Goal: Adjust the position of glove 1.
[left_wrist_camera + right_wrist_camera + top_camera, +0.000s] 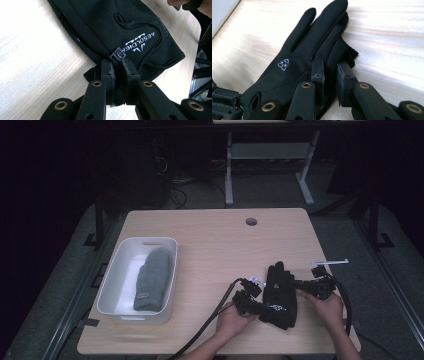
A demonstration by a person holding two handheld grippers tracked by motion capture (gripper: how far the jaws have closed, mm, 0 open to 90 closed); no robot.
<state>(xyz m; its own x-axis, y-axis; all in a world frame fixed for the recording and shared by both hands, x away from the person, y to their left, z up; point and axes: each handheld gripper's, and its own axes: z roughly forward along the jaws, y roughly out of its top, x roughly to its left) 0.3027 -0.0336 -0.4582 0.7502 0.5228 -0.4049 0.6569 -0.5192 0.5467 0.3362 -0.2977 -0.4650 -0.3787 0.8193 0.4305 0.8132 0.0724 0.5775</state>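
A black glove lies flat on the wooden table near its front right, fingers pointing away from the person. My left gripper is at its cuff. In the left gripper view the jaws are shut on the glove's cuff edge, just below a small black clip and white lettering. My right gripper comes in from the glove's right side. In the right gripper view its pads press on the glove's thumb-side edge.
A white bin stands at the table's left with a grey knitted piece inside. A round cable hole is near the far edge. A small white object lies right of the glove. Cables trail off the front edge.
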